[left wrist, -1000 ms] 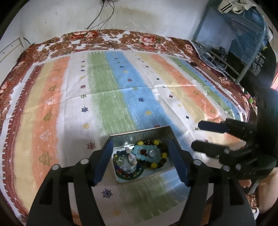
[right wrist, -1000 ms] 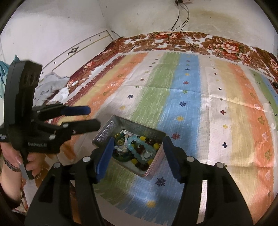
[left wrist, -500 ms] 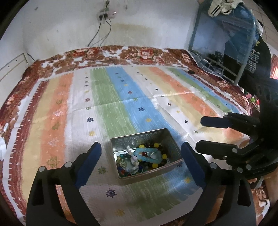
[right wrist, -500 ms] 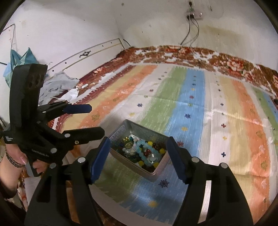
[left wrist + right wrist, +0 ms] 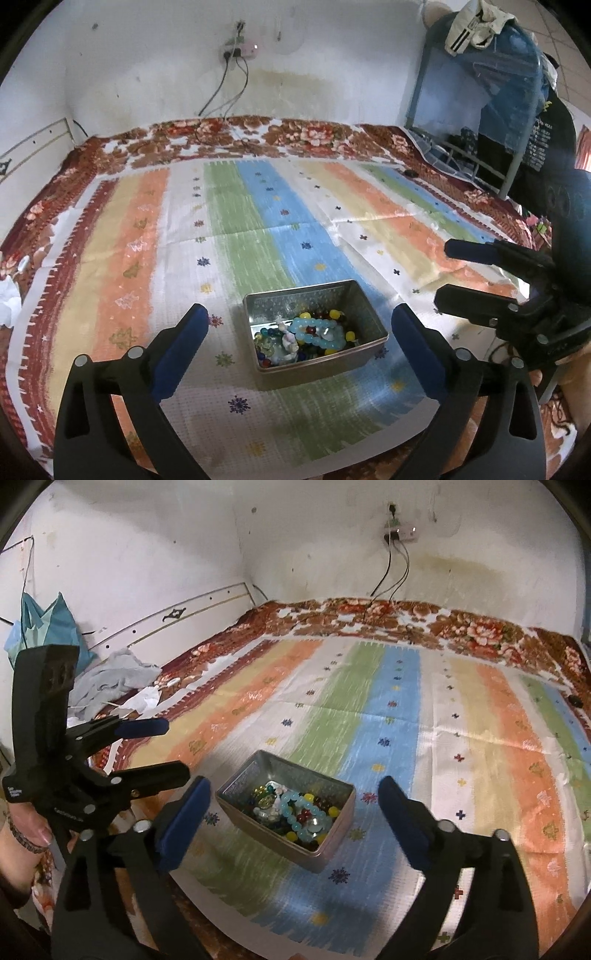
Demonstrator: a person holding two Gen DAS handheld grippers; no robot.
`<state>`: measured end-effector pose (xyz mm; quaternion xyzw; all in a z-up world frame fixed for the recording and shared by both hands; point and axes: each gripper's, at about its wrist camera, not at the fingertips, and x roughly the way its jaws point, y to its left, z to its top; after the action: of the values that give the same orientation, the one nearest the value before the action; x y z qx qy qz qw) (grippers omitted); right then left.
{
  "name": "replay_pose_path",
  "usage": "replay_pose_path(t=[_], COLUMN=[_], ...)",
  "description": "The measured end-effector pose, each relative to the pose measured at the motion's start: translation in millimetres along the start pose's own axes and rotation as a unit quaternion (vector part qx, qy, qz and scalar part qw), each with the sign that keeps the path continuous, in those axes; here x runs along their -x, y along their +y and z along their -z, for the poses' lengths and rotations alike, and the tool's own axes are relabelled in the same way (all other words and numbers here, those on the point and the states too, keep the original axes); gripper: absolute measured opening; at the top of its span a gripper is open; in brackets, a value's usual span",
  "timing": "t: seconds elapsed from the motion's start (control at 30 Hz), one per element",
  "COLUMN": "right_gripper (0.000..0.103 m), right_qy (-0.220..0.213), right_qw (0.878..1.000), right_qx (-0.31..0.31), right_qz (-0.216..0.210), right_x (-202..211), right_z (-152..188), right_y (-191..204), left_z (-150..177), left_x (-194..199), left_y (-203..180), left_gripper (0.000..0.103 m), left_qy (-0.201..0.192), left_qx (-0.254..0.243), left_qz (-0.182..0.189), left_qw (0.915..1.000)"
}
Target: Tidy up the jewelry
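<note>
Both of my grippers have pulled back and spread wider over the past second, so the tin that sat between the fingers then now lies well clear in front of them. At far left in the right wrist view, my left gripper (image 5: 173, 747) hangs off the near edge of the bed, its blue-tipped fingers parted and holding nothing, my hand (image 5: 22, 834) wrapped around its handle. Behind it, a grey cloth (image 5: 110, 679) and some white paper scraps (image 5: 142, 701) lie against the wall. At centre, the open metal tin (image 5: 364, 317) sits on the striped mat (image 5: 236, 229), on its green and blue bands near the front edge. Inside, the pale blue bead bracelet (image 5: 314, 330) rests on a heap of mixed beads (image 5: 332, 317) in yellow, red, green and dark tones, with a small white trinket (image 5: 288, 339) just beside it on the left. My right gripper (image 5: 295, 801), seen from its own camera, frames the tin from above with fingers wide apart and touching nothing; the left wrist view shows it (image 5: 441, 273) at the right edge, likewise parted and empty. Beyond the mat, a floral blanket (image 5: 258, 136) runs along the wall under a socket (image 5: 240, 50) with two cables, and a blue metal rack (image 5: 472, 74) stands at far right.
</note>
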<state>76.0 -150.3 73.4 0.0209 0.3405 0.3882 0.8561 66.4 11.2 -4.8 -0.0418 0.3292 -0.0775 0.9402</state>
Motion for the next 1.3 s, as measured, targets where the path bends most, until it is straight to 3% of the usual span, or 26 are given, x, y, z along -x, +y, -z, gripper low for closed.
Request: replay_pose_path(t=[0.27,1.3], right_gripper=[0.097,0.097], right_qy=[-0.027,-0.025], right_qw=[1.000,1.000], right_qx=[-0.008,0.006], right_qz=[-0.004,-0.007], right_x=[13.8,16.7], right_z=[3.8,12.9], right_y=[0.1,9.2], left_z=[5.1,5.5], left_x=[12.6,25.6], left_y=[-2.8,-16.0], left_gripper=[0.097,0.097], left_qy=[-0.026,-0.070], left_qx=[0.001,-0.025], left_qz=[-0.012,-0.055], left_qw=[0.9996,0.9957])
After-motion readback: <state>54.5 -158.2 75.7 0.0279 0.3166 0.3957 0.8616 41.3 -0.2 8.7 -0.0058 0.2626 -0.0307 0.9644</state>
